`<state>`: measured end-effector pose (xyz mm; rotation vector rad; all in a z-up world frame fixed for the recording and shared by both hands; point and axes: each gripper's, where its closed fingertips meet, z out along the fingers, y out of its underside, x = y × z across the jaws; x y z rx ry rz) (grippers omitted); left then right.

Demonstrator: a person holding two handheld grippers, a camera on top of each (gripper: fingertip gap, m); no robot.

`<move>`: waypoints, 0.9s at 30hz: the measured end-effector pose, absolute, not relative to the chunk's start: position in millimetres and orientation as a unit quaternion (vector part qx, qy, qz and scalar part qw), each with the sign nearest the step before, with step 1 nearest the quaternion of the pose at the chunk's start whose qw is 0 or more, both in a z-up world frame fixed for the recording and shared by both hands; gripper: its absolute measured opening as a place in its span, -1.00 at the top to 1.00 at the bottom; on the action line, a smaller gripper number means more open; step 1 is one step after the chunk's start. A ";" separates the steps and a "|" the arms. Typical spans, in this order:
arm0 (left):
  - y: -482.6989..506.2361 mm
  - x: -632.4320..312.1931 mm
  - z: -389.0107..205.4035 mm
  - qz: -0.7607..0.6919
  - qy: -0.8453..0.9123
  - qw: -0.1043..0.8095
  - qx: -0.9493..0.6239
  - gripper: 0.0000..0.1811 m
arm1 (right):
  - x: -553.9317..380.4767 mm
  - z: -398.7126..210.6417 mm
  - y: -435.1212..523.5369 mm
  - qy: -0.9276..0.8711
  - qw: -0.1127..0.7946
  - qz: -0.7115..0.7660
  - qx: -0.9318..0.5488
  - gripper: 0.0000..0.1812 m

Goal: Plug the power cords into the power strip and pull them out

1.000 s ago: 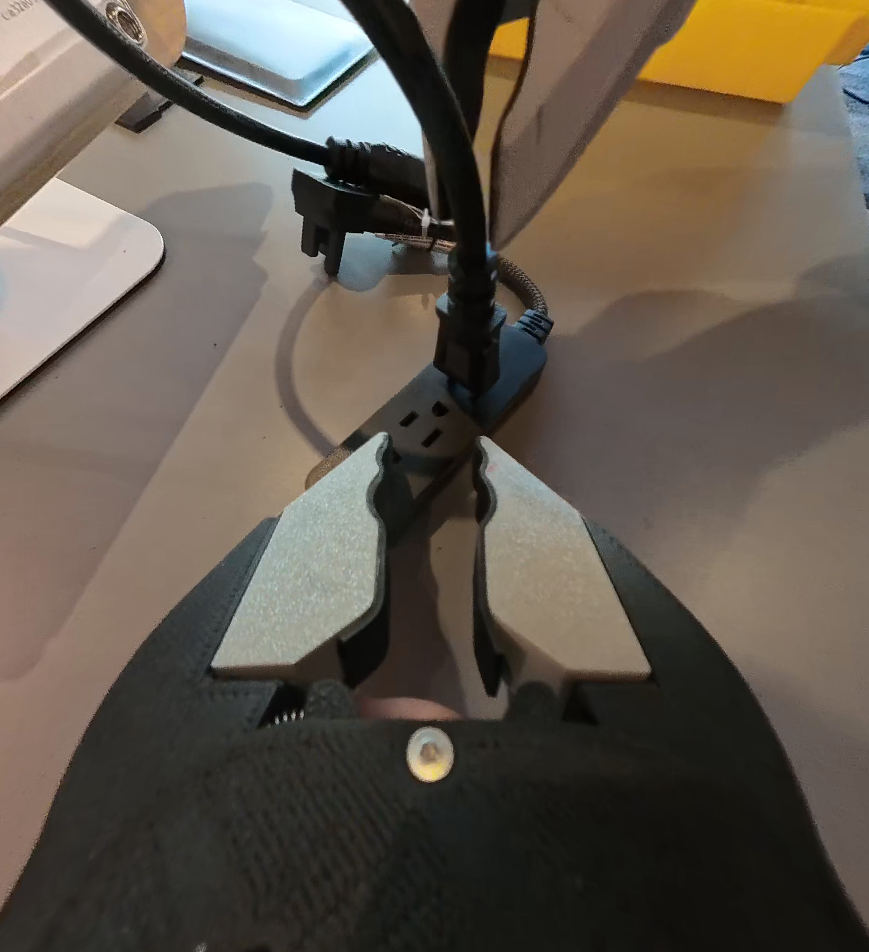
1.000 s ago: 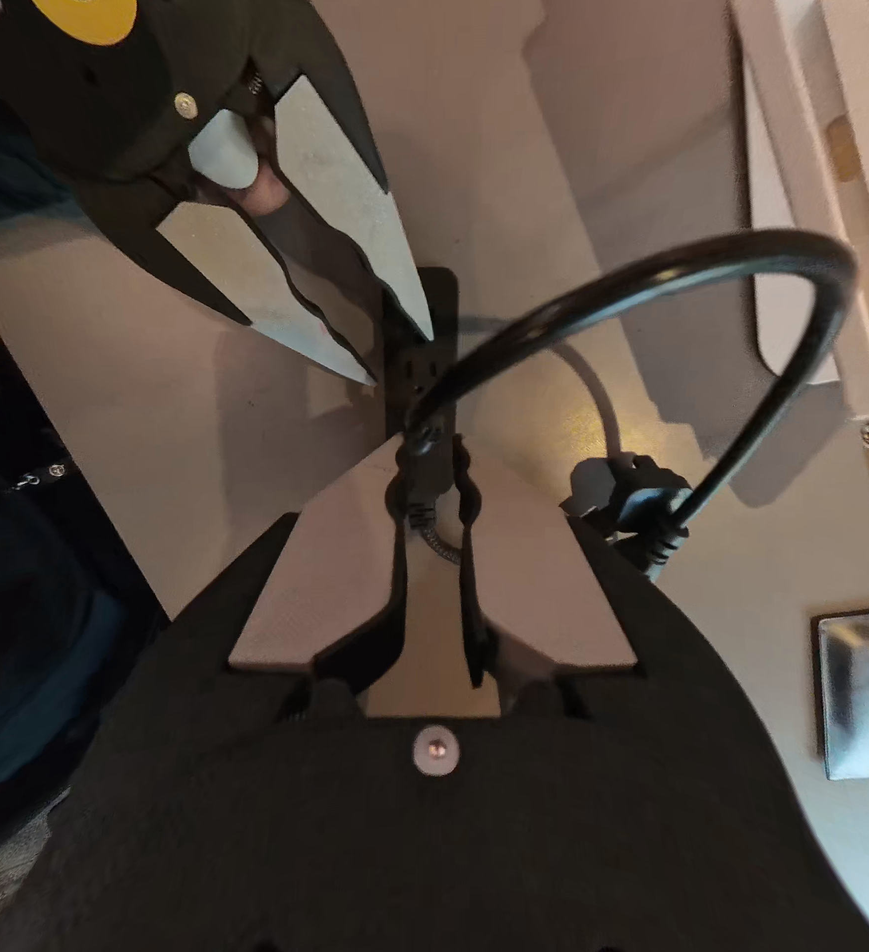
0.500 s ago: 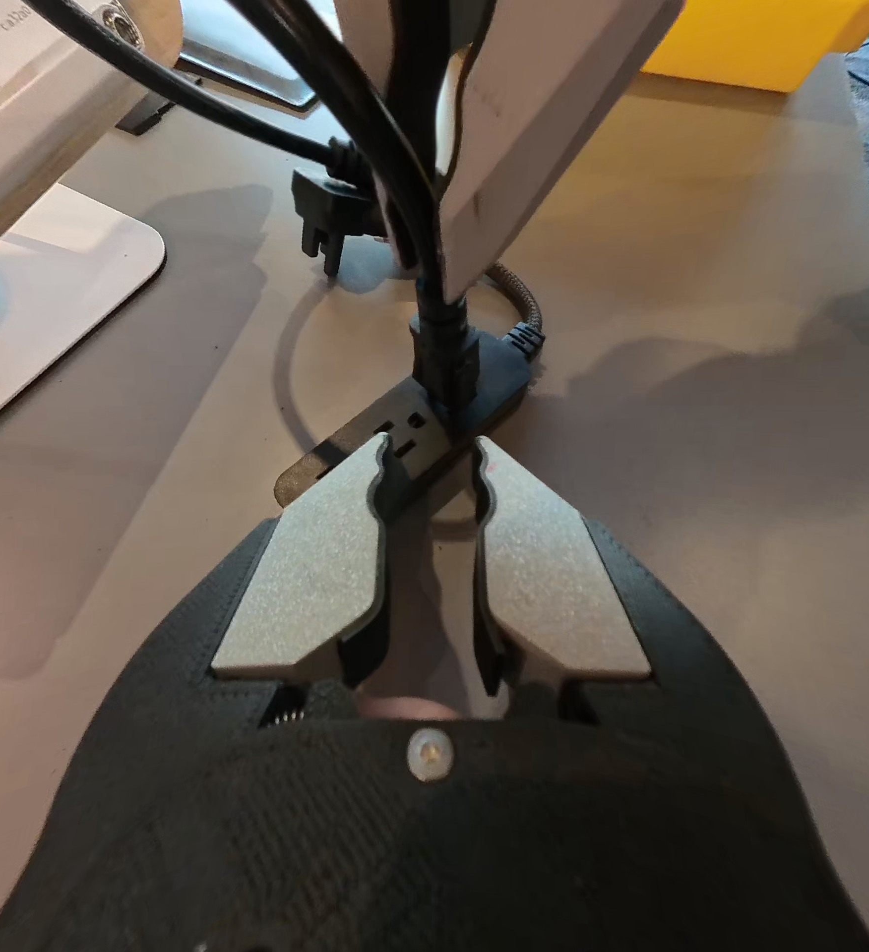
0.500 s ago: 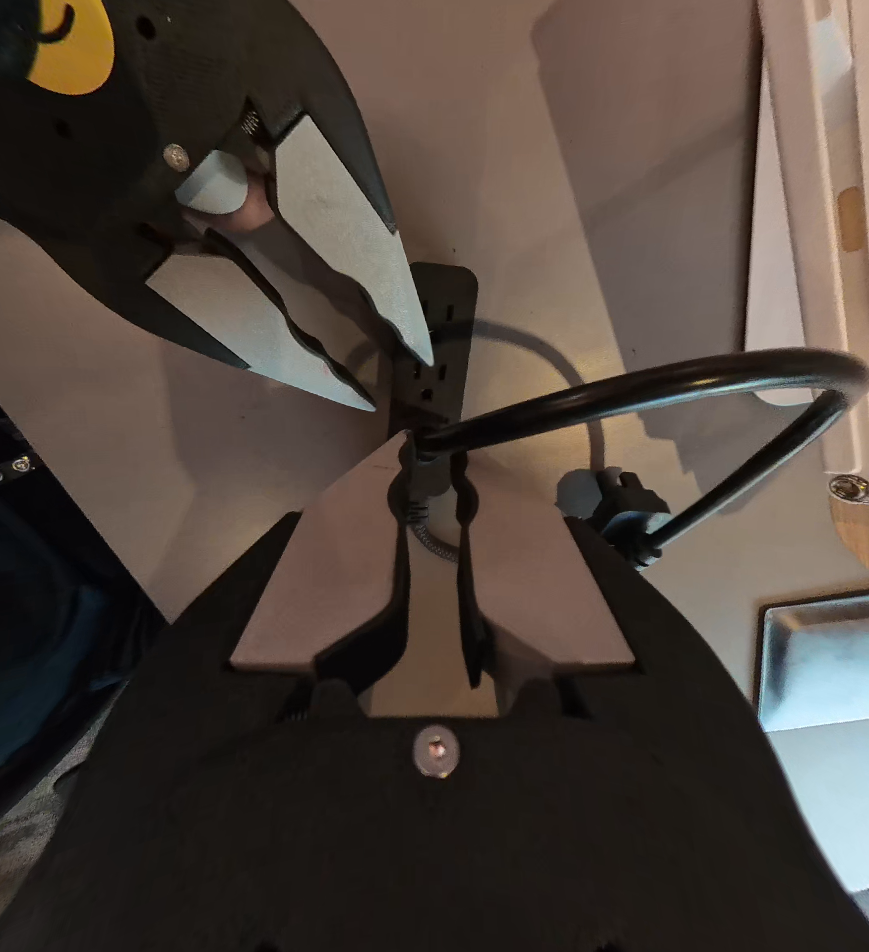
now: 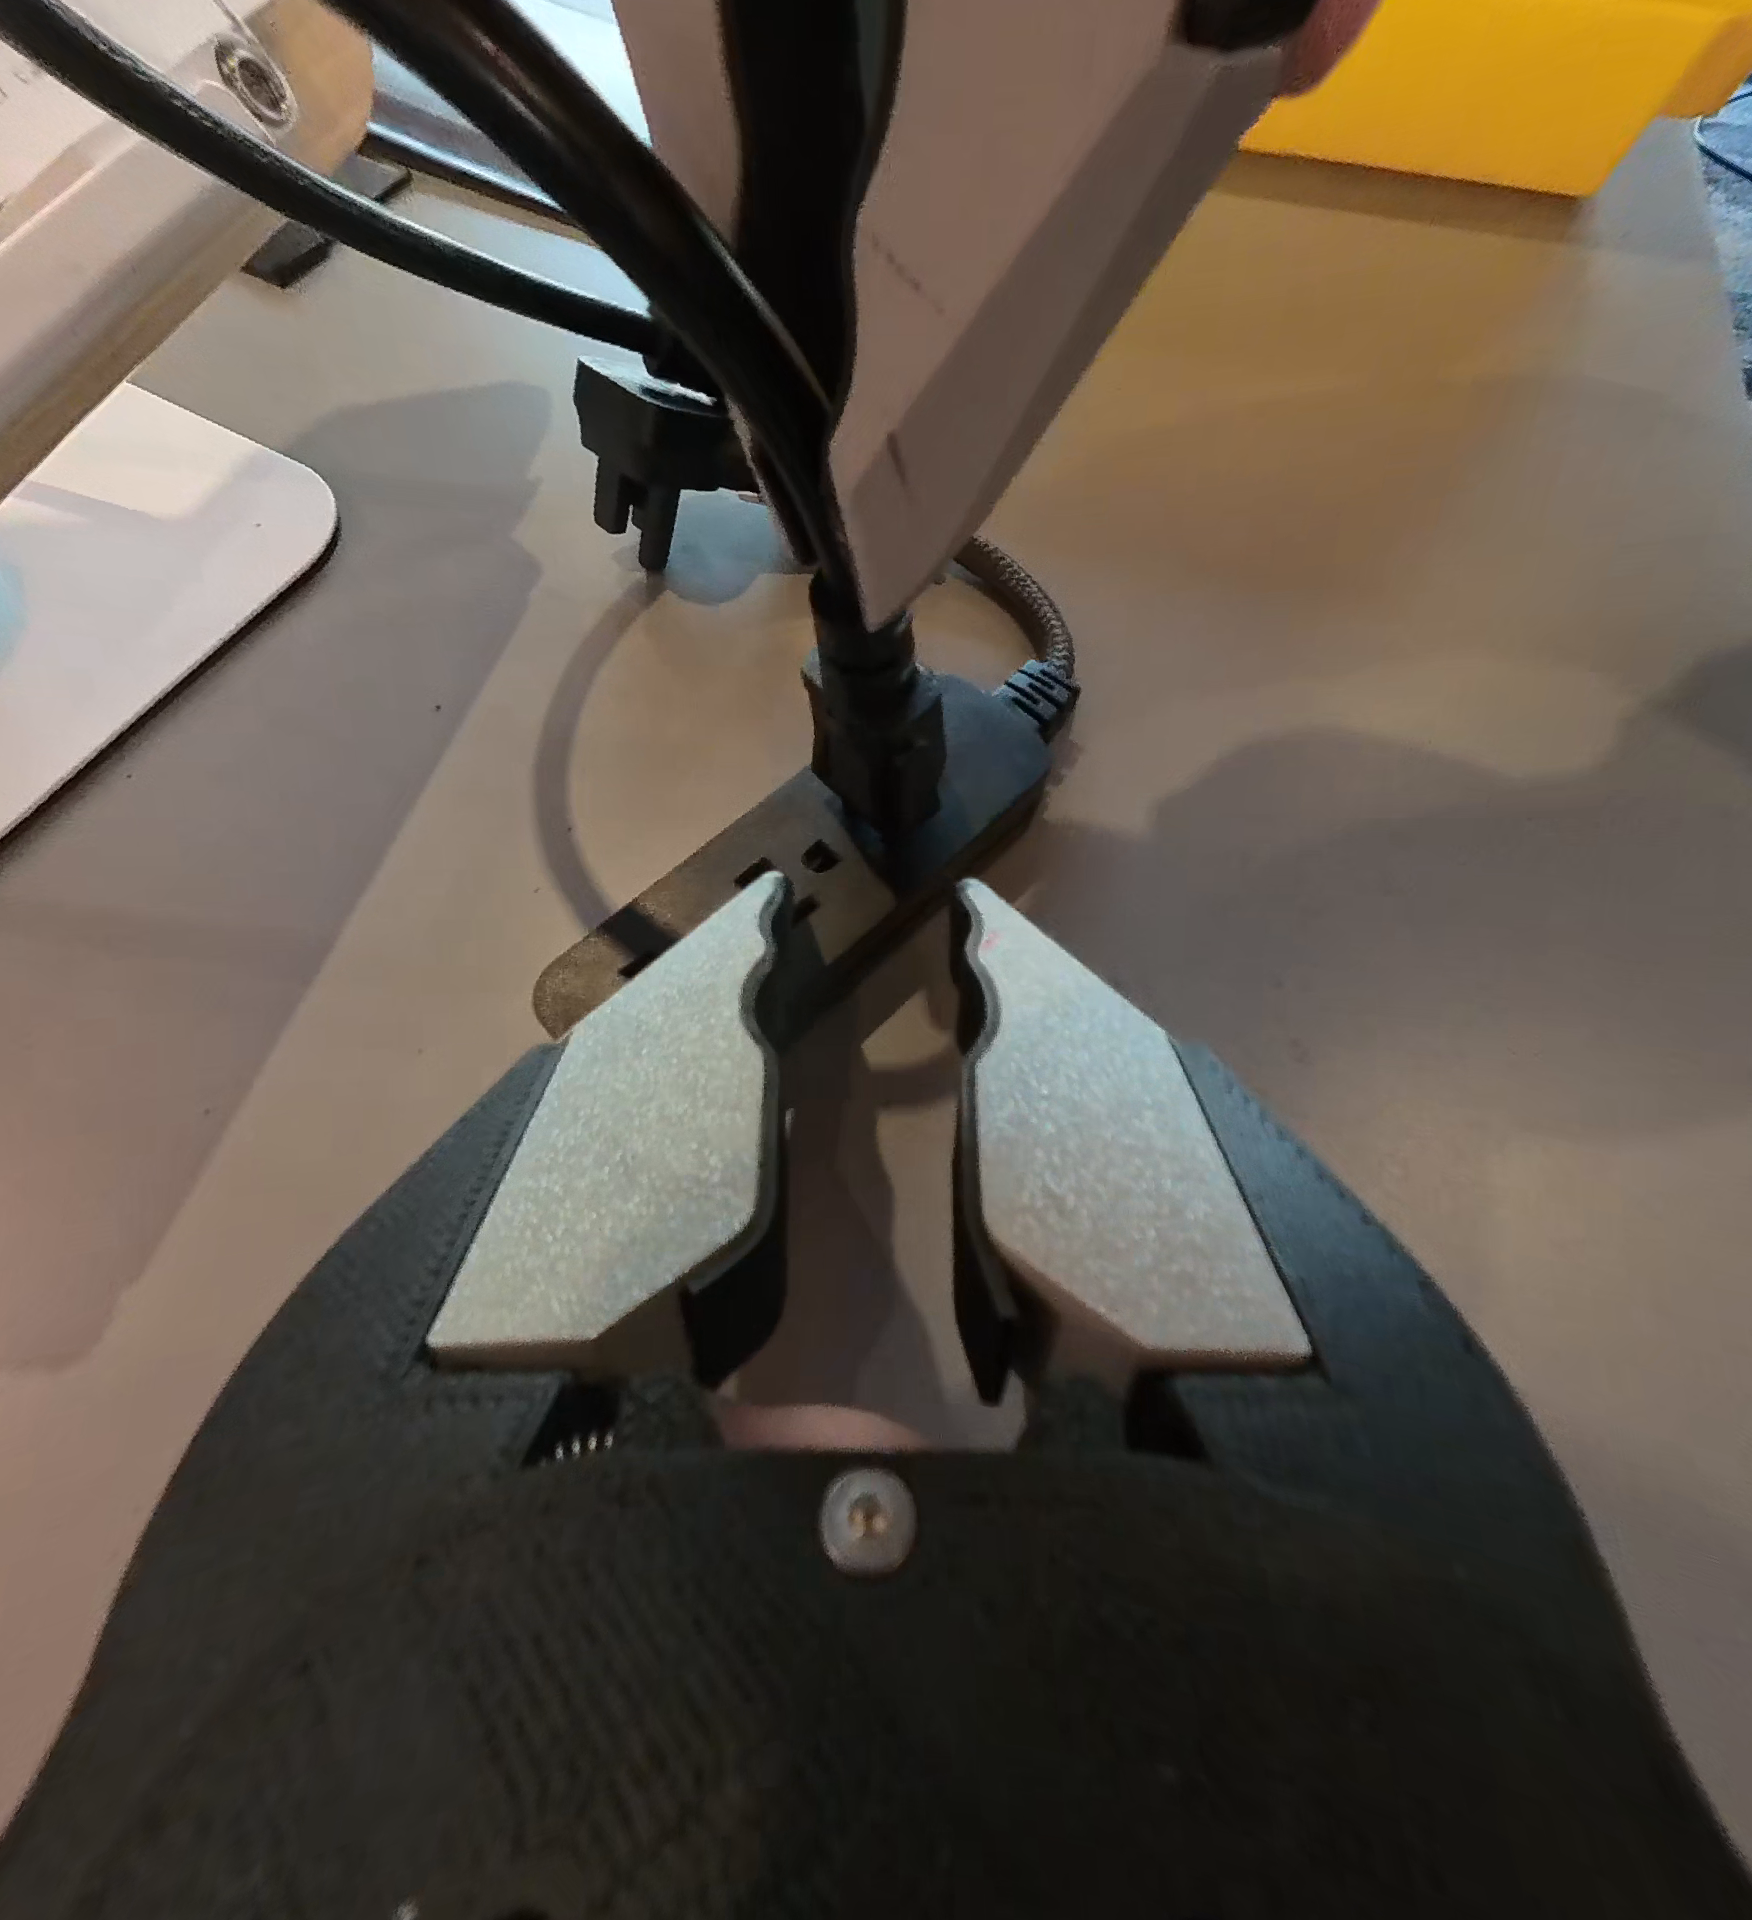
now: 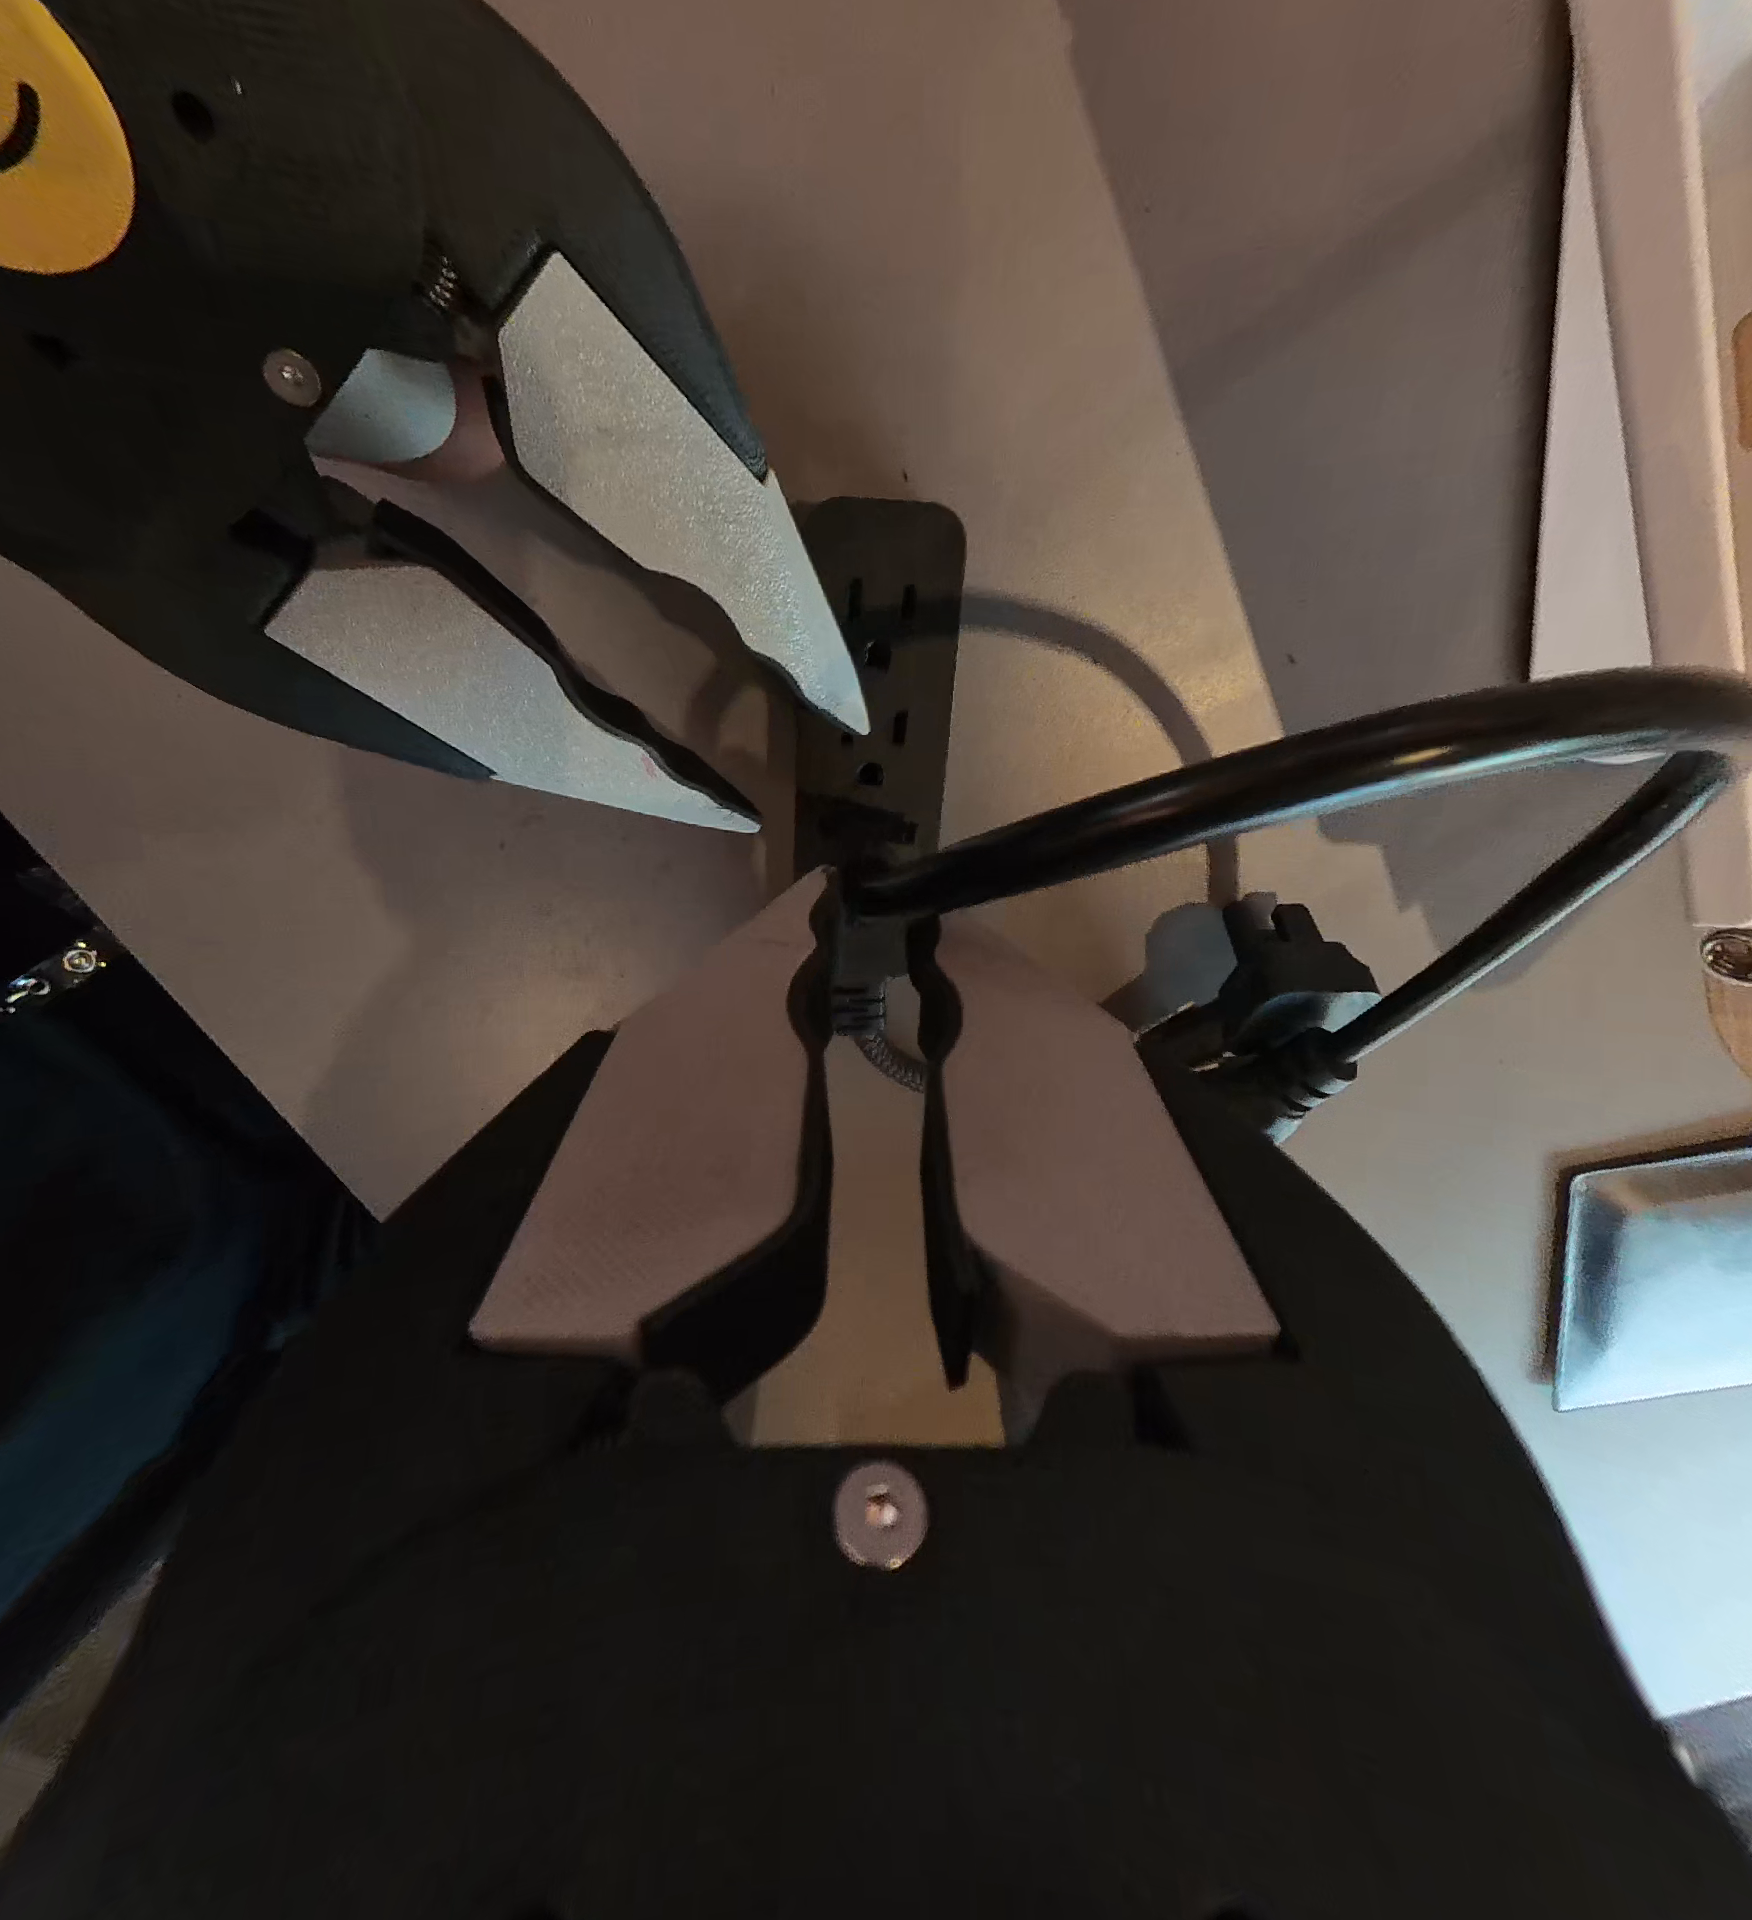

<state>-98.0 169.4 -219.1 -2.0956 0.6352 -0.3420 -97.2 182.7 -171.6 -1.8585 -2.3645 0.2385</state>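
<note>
In the left wrist view, our left gripper (image 5: 867, 904) hung low over the grey desk (image 5: 1371, 1039) with its jaws apart, straddling the near end of the black power strip (image 5: 830, 883). The left-hand finger overlapped the strip's top face; the right-hand finger (image 5: 1080, 1091) stood just off its edge, and we could not tell whether either pressed on it. Straight ahead of the fingertips, a black plug (image 5: 877, 727) stood upright in the strip's far socket. Above it, our right gripper (image 5: 955, 312) came down from the top of the frame, its pale fingers clamped on the plug's cord. Beyond and to the left lay a second loose plug (image 5: 643, 468), prongs toward us. A white monitor base (image 5: 103, 582) sat far left, and a yellow bin (image 5: 1474, 114) far right.

In the right wrist view, our right gripper (image 6: 877, 904) looked straight down, jaws nearly together and gripping the plug (image 6: 856, 956) between the fingertips. The power strip (image 6: 893, 665) ran directly ahead from there. The black cord (image 6: 1371, 748) arched away to the right and looped back to the loose plug (image 6: 1267, 987) lying just right of the fingers. The left gripper (image 6: 810, 769) reached in from the upper left, jaws open, one tip over the strip and the other beside it. A metal tray (image 6: 1682, 1247) sat to the right.
</note>
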 end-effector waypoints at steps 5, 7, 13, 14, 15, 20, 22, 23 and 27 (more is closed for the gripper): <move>169.4 -98.3 -221.0 -0.135 0.257 0.444 -0.848 0.70 | -95.5 -171.9 181.8 -0.781 0.046 0.076 -0.618 0.91; 169.5 -99.2 -220.3 -0.136 0.255 0.445 -0.848 0.70 | -95.5 -172.0 182.0 -0.780 0.038 0.072 -0.620 0.91; 169.1 -98.6 -222.9 -0.134 0.257 0.441 -0.850 0.70 | -95.2 -172.2 182.8 -0.778 0.027 0.043 -0.627 0.91; 169.0 -98.4 -223.7 -0.134 0.258 0.439 -0.850 0.70 | -95.0 -172.1 182.7 -0.779 0.028 0.036 -0.626 0.91; 168.8 -98.2 -224.4 -0.134 0.258 0.438 -0.851 0.70 | -95.0 -172.1 182.4 -0.780 0.031 0.029 -0.624 0.92; 168.0 -96.7 -226.1 -0.135 0.261 0.432 -0.852 0.70 | -95.7 -171.4 181.5 -0.784 0.060 0.054 -0.615 0.91; 166.9 -95.0 -225.9 -0.135 0.266 0.431 -0.852 0.72 | -93.7 -170.6 180.2 -0.778 0.070 0.090 -0.618 0.91; 166.9 -94.5 -225.1 -0.133 0.267 0.433 -0.851 0.71 | -92.0 -170.2 178.7 -0.776 0.074 0.104 -0.618 0.91; 167.8 -95.5 -225.9 -0.132 0.264 0.433 -0.851 0.71 | -90.1 -172.1 177.0 -0.783 0.099 0.100 -0.606 0.85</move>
